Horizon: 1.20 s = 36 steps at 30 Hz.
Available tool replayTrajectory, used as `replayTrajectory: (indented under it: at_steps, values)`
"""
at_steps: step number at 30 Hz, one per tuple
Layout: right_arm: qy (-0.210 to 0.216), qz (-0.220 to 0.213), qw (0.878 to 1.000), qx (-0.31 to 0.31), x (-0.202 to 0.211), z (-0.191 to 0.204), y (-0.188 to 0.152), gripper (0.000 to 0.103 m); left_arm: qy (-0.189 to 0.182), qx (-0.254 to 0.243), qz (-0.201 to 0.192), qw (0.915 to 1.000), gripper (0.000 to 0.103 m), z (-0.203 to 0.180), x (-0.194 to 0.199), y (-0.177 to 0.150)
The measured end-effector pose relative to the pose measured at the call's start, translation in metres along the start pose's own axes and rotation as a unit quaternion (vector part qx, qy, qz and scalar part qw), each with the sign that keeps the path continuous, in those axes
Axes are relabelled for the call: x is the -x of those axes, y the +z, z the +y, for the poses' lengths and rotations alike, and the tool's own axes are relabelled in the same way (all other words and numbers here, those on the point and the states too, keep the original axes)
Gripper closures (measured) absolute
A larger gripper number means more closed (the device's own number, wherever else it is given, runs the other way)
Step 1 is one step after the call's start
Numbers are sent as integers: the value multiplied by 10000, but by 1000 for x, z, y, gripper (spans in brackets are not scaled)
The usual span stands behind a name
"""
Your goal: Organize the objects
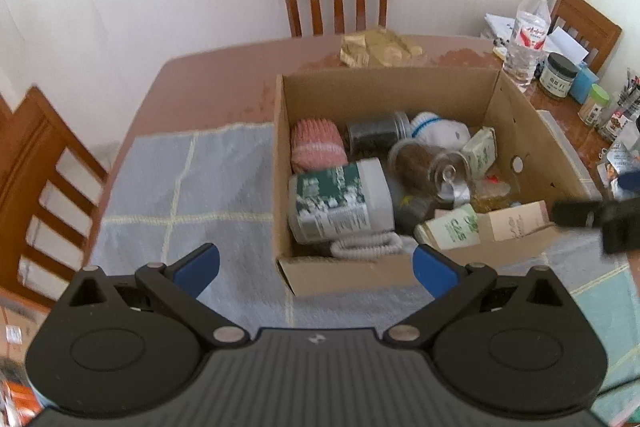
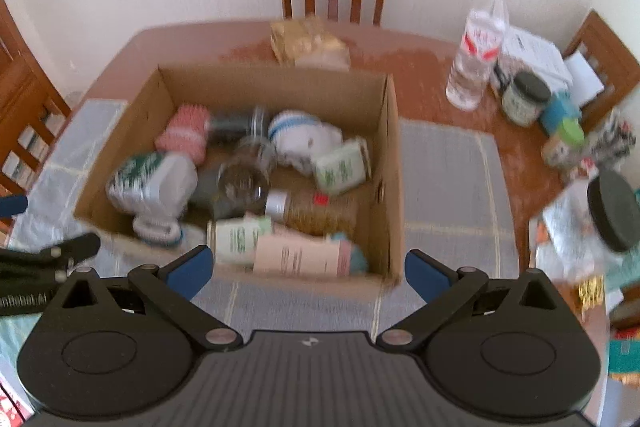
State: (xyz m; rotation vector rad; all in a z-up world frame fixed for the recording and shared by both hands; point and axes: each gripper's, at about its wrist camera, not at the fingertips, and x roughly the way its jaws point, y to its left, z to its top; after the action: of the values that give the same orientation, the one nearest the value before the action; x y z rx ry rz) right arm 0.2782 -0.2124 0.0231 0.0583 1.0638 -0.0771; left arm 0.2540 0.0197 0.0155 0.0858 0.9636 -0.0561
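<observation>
Hovering at lower frame, left gripper (image 1: 316, 267) and right gripper (image 2: 306, 269) both stand spread wide, holding nothing. Cardboard box (image 1: 400, 89) sits centre frame on the checked cloth (image 1: 192, 195), packed with jars, cartons and rolled socks.

1. left gripper (image 1: 316, 265) hangs wide apart and empty above the cardboard box's (image 1: 344, 277) near wall.
2. inside lie a white green-labelled bottle (image 1: 340, 203), a pink knitted roll (image 1: 318, 145) and a tipped glass jar (image 1: 430, 167).
3. a water bottle (image 1: 527, 35) stands upright beyond the box.
</observation>
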Motion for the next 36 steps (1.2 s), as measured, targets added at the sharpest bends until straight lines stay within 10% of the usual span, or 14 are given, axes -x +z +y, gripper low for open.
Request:
replayTrajectory:
  at_steps: [36]
  values:
    - [64, 227, 9978, -615, 23, -1, -25, 0, 99, 186, 593, 9980, 1, -20, 26, -9]
